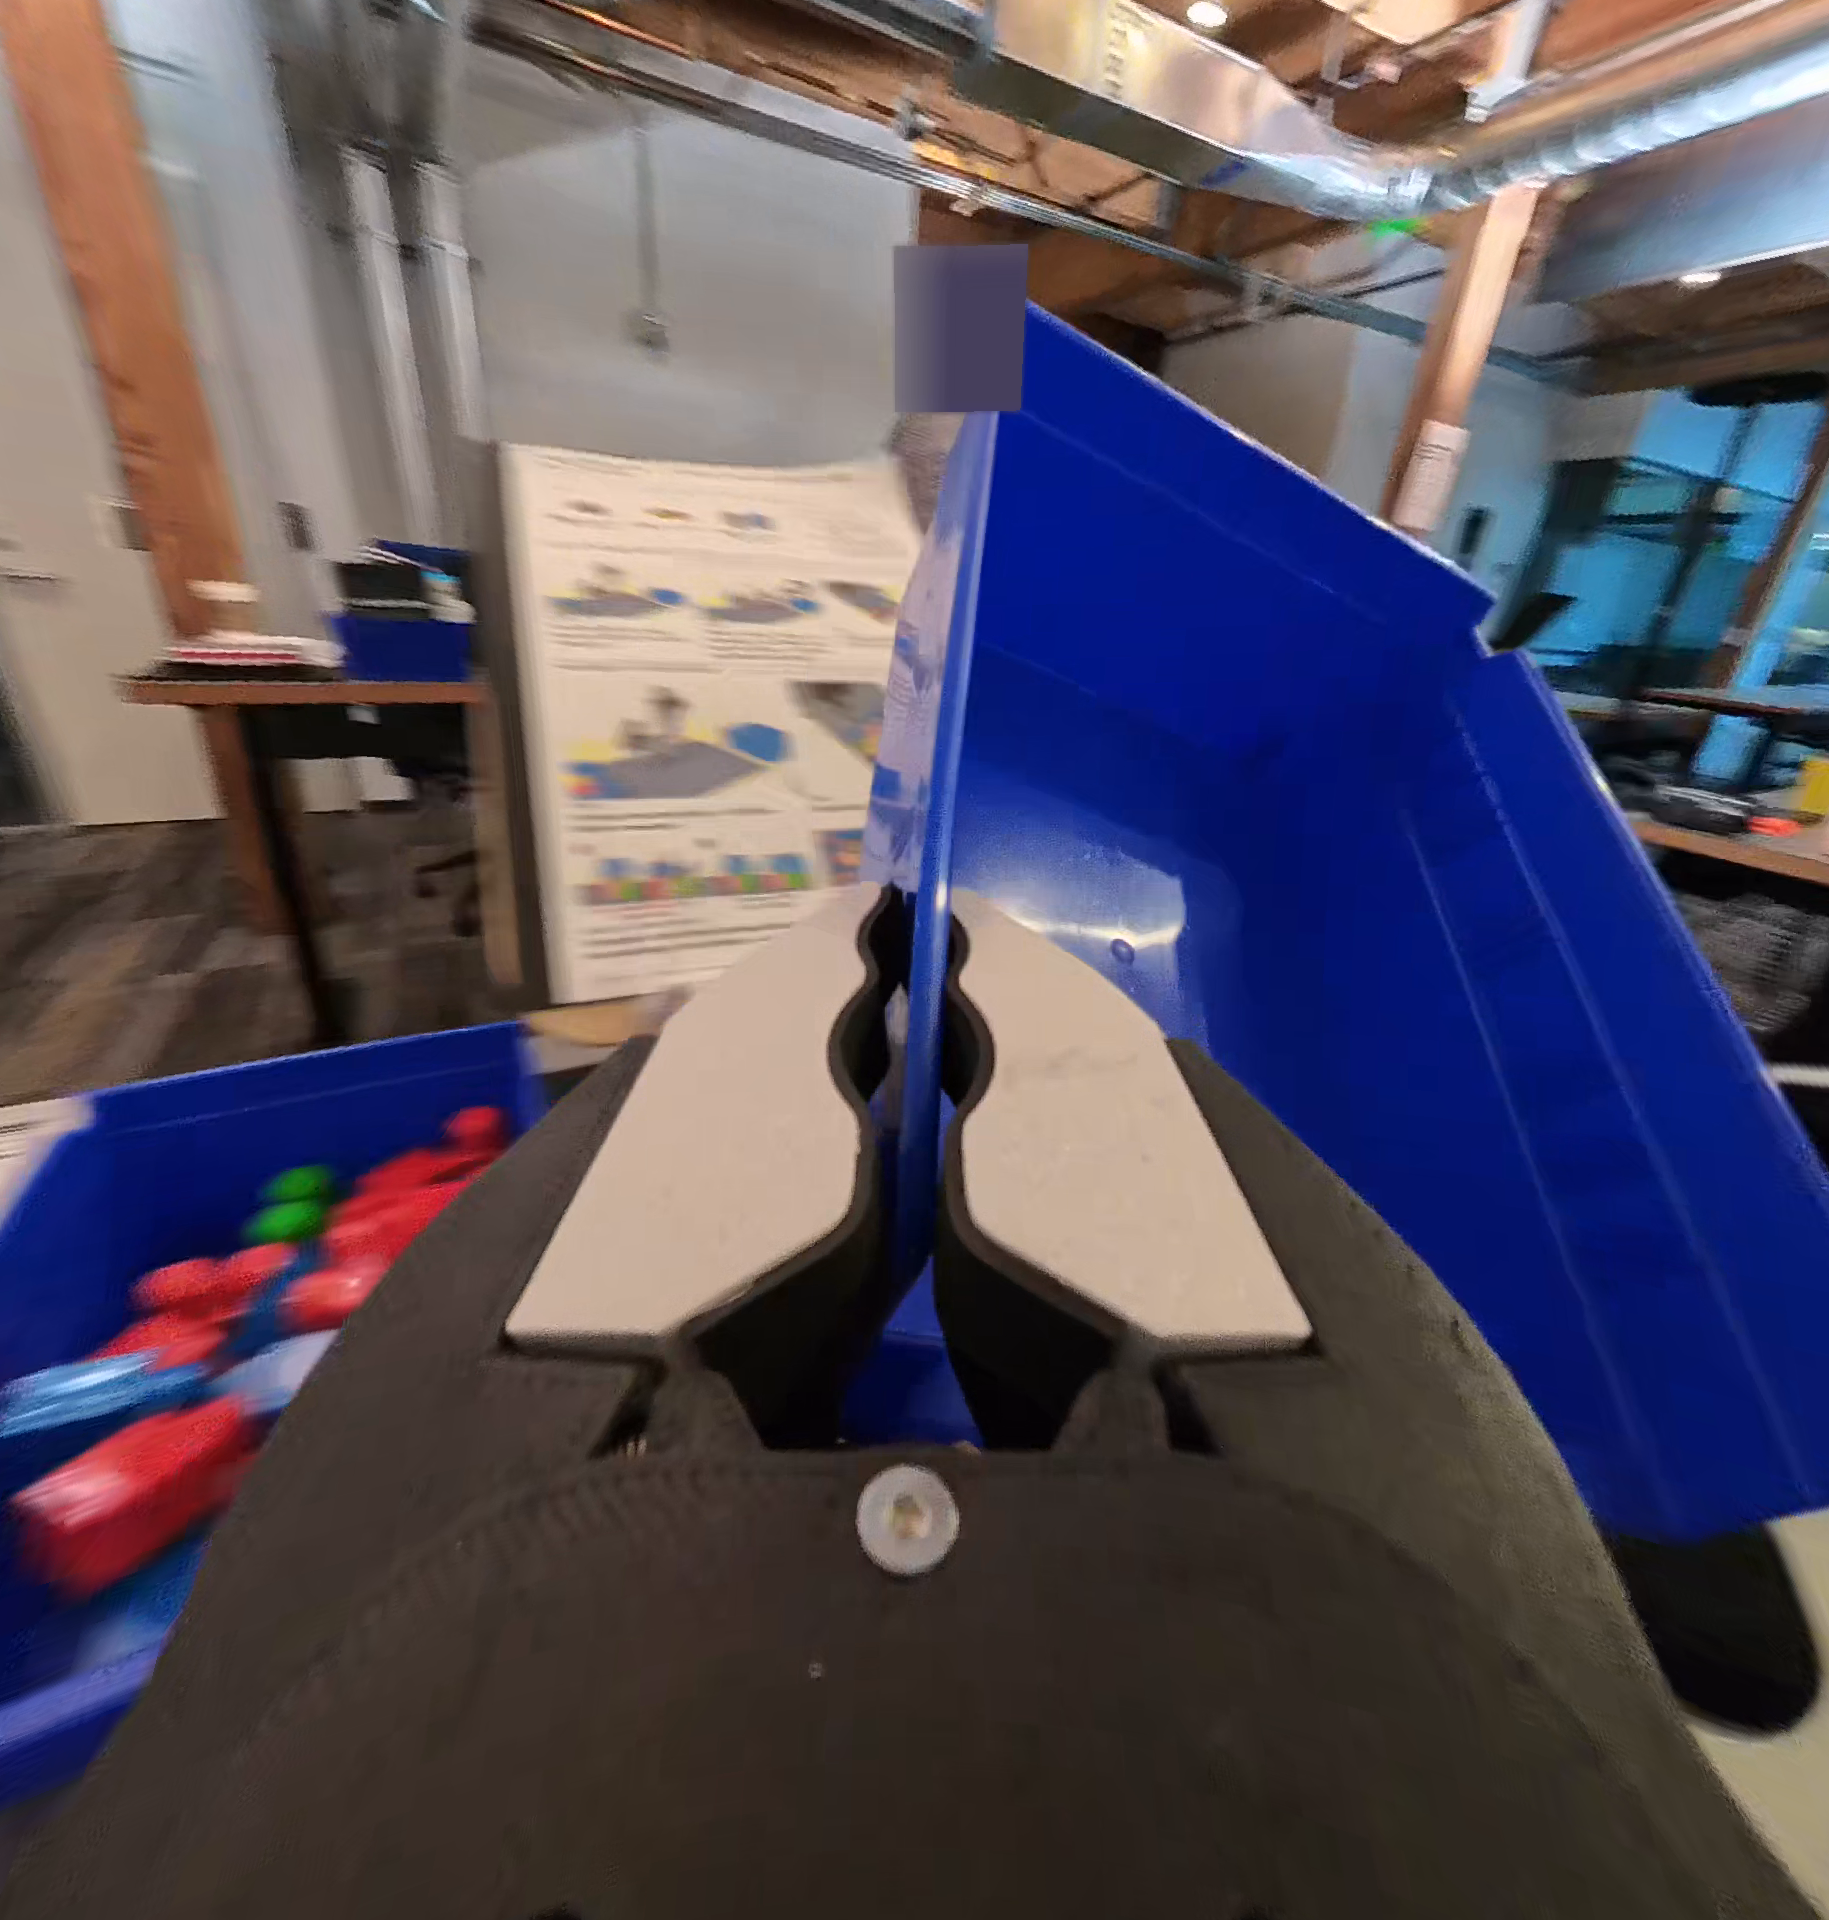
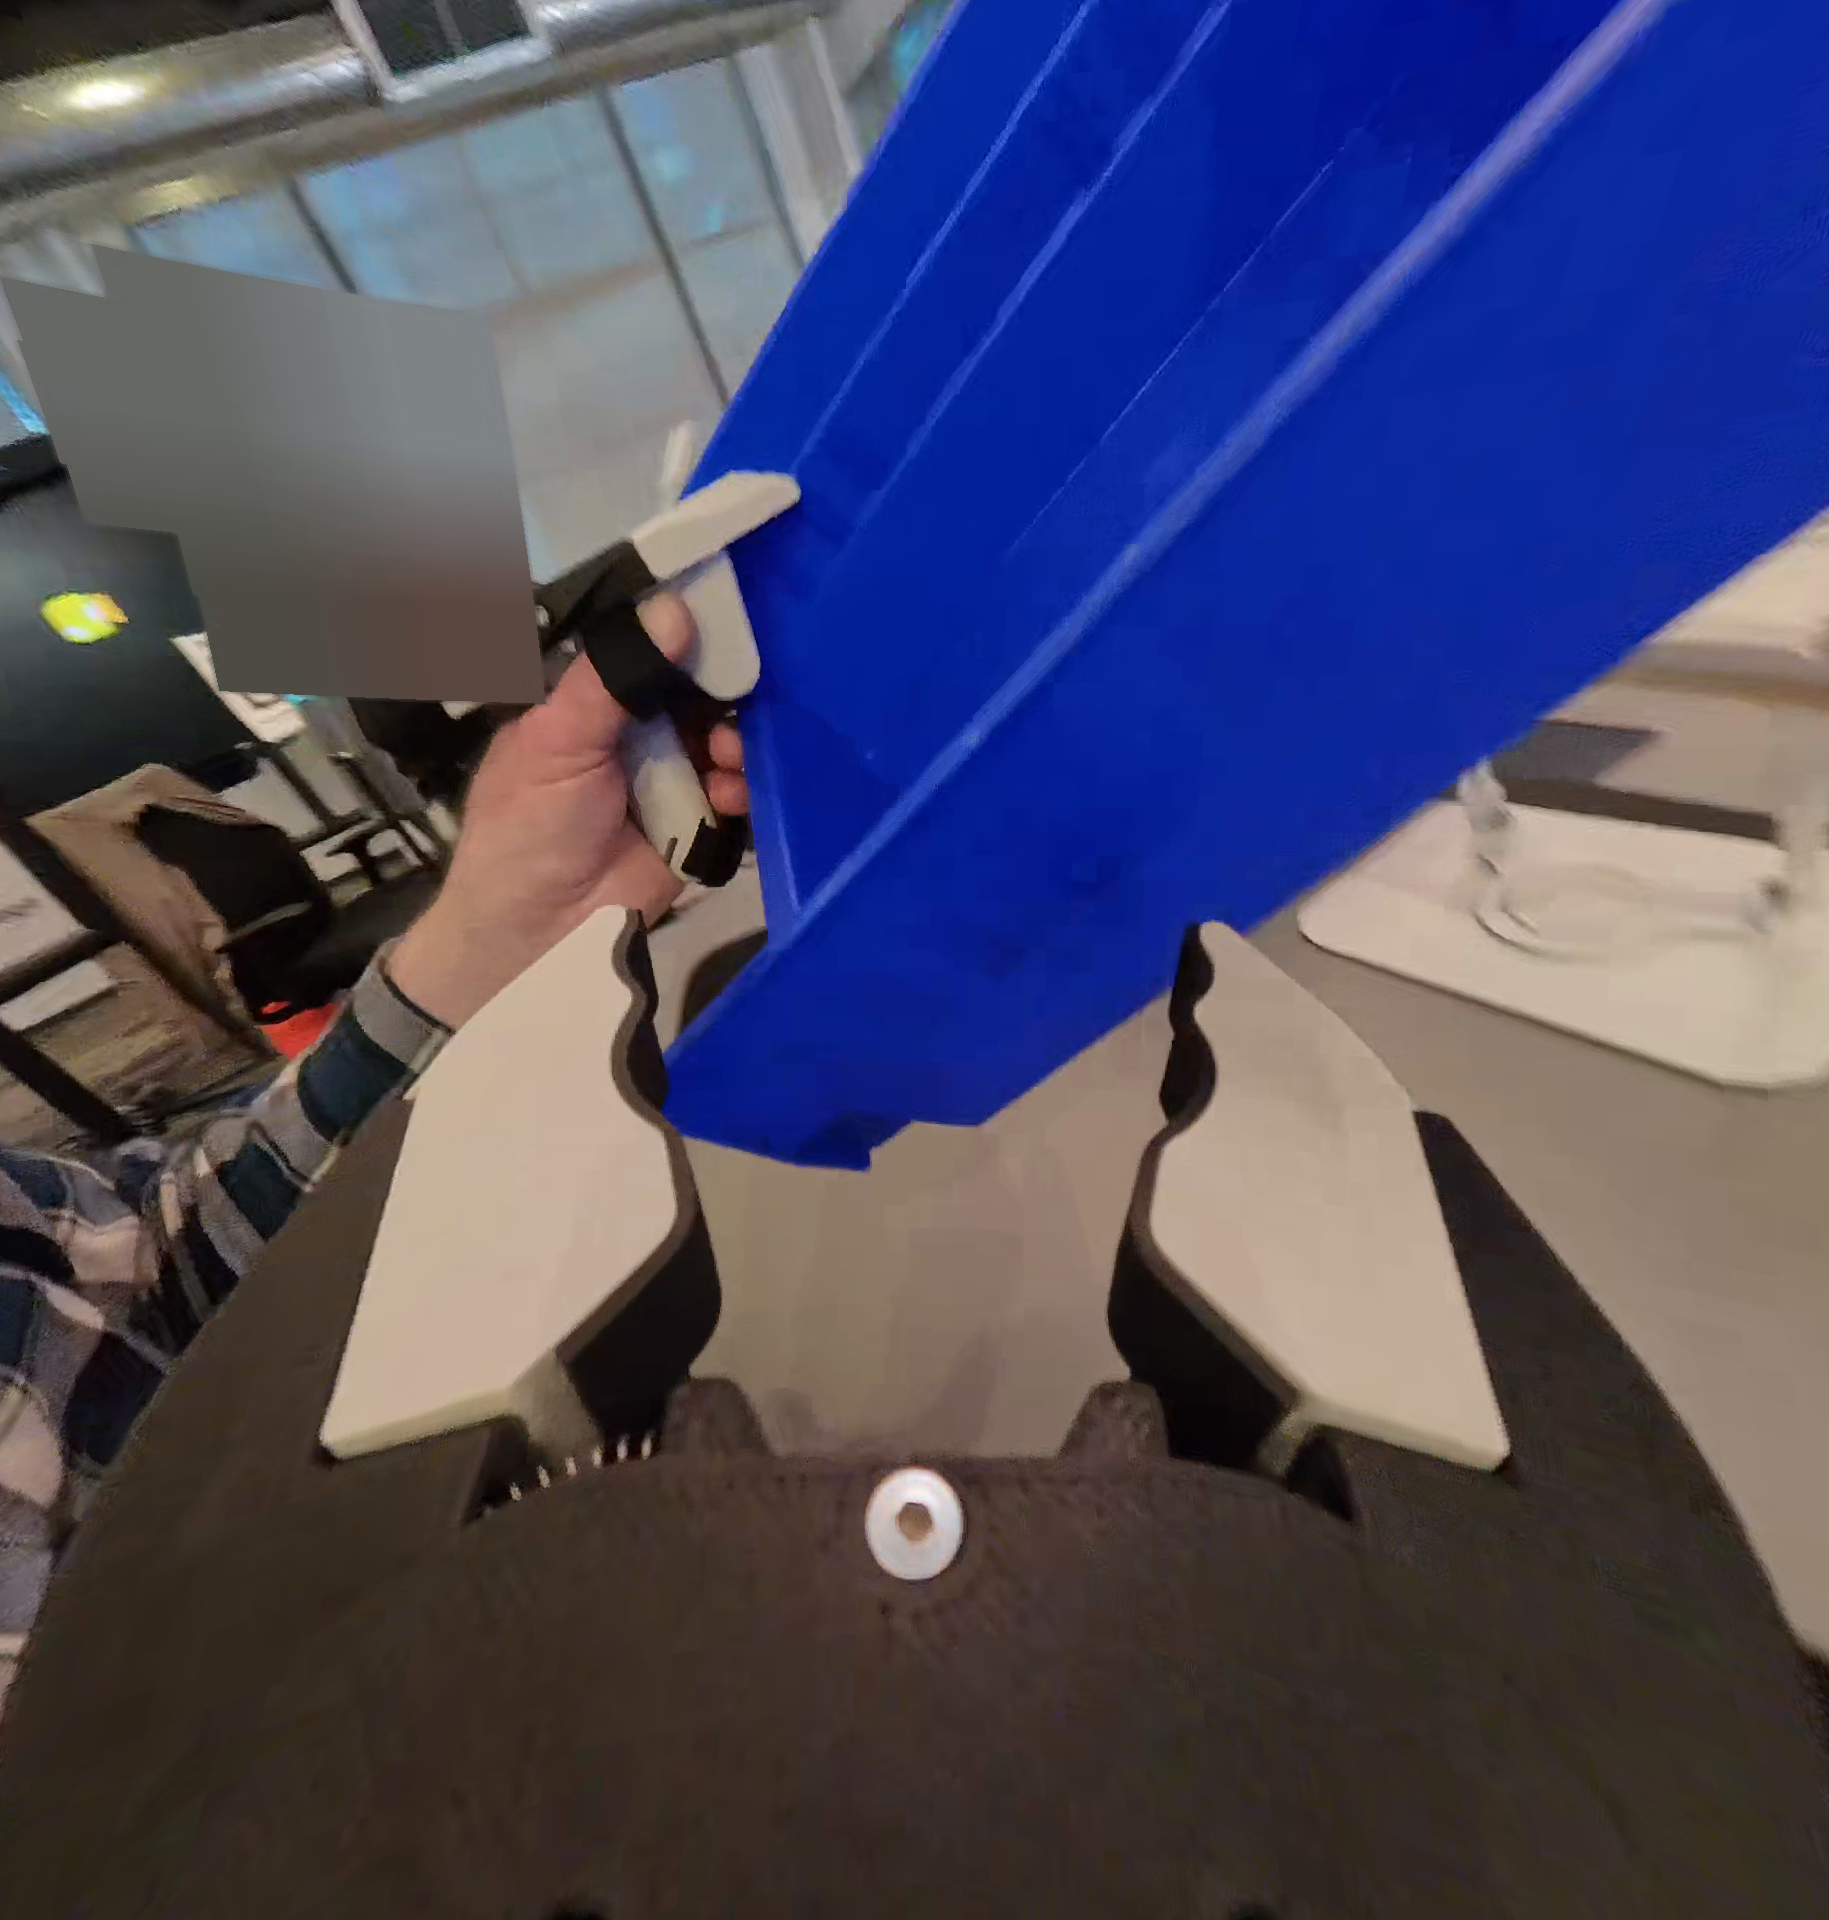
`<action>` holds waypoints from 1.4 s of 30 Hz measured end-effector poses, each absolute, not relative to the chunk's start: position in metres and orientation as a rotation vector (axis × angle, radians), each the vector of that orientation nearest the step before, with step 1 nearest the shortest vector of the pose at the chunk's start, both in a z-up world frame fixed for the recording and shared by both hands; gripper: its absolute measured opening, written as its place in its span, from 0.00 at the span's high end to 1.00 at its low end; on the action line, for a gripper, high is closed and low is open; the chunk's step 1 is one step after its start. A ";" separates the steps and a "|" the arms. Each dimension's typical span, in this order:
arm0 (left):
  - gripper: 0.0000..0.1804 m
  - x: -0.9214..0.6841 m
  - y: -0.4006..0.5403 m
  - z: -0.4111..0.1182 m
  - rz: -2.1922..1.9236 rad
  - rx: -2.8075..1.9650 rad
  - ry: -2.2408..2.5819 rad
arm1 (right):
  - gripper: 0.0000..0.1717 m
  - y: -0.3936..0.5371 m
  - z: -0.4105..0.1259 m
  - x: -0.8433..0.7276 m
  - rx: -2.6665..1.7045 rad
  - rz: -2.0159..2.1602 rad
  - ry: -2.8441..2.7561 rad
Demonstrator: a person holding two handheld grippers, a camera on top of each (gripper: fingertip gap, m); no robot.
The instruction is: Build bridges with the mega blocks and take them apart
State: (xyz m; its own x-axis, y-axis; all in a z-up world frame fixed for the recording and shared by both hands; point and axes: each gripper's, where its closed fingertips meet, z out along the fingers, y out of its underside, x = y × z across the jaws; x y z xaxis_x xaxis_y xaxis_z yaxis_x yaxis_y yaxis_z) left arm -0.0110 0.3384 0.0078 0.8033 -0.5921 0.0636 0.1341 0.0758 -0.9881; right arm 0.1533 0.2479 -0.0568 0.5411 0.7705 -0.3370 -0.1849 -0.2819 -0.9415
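Lower left of the left view: mega blocks (image 1: 214,1340) lie in a blue bin (image 1: 297,1112); centre, left gripper (image 1: 915,935) pinches the wall of a tilted empty bin (image 1: 1305,883); right gripper (image 2: 915,997) spread wide, bin corner between unpressed pads; best to carry level, one firm pinch.

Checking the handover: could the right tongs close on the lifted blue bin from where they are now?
Probably yes. The right tongs stand wide open with the blue bin corner between the fingers, nothing blocking; the left tongs clamp its wall.
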 end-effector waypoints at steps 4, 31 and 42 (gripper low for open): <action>0.98 0.111 0.334 -0.014 -0.659 -1.398 0.524 | 0.41 0.239 -0.087 0.235 -1.652 0.818 -0.338; 0.81 0.332 0.458 -0.220 -1.170 -1.873 0.108 | 0.54 0.434 -0.244 0.478 -2.258 0.908 -0.258; 0.87 0.330 0.463 -0.196 -1.546 -1.748 0.131 | 0.45 0.459 -0.217 0.532 -2.220 0.642 -0.247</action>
State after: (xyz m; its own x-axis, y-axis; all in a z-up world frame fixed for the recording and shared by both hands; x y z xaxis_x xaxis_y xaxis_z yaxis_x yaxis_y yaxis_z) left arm 0.3298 0.4633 -0.1959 0.2537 -0.5474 0.7975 0.4051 -0.6885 -0.6015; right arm 0.5315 0.4592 -0.2168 0.8525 0.3722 -0.3670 -0.0308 -0.6651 -0.7461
